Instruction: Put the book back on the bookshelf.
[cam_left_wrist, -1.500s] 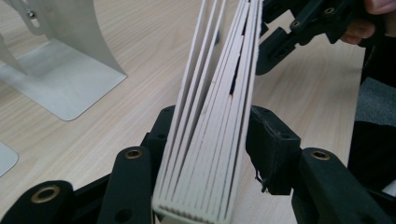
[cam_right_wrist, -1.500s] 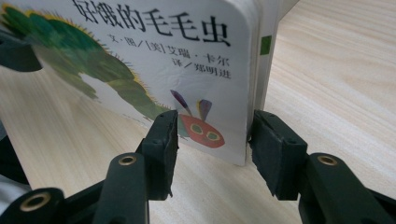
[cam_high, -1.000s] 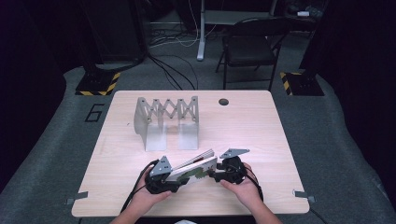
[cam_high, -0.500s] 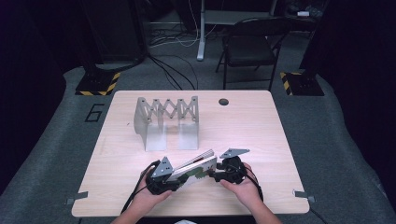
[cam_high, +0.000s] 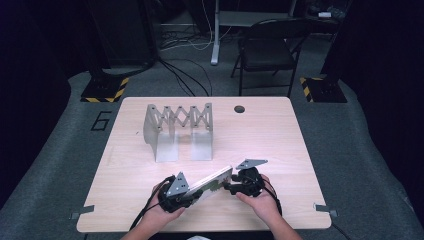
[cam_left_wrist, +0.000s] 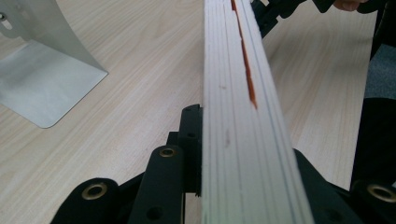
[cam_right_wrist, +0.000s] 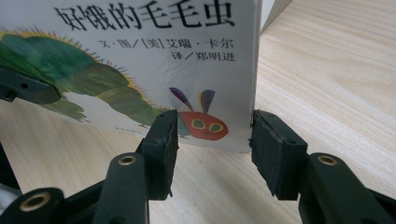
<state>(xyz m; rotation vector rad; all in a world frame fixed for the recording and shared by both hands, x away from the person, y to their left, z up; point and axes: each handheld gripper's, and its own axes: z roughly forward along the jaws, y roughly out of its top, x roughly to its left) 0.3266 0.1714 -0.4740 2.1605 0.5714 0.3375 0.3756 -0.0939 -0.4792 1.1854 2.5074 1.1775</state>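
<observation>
A white picture book (cam_high: 212, 181) with a green caterpillar on its cover (cam_right_wrist: 140, 56) stands on its long edge near the table's front. My left gripper (cam_high: 187, 192) is shut across the book's thickness at its near end; its jaws have just been closing, and in the left gripper view (cam_left_wrist: 245, 135) they clamp the striped page edge (cam_left_wrist: 233, 116). My right gripper (cam_high: 234, 182) is at the book's far end, facing the cover. Its jaws (cam_right_wrist: 212, 135) stand apart in front of the cover's lower corner, one beside the book's side edge, without clamping it.
A metal expanding rack (cam_high: 177, 127) with two upright plates stands at the middle left of the wooden table (cam_high: 280, 140); its foot (cam_left_wrist: 42, 70) lies left of the book. A round cable hole (cam_high: 239, 108) is near the far edge. A folding chair (cam_high: 270, 45) stands beyond.
Hardly anything differs: the left gripper has edged slightly against the book's near end. The book and the right gripper stay where they were.
</observation>
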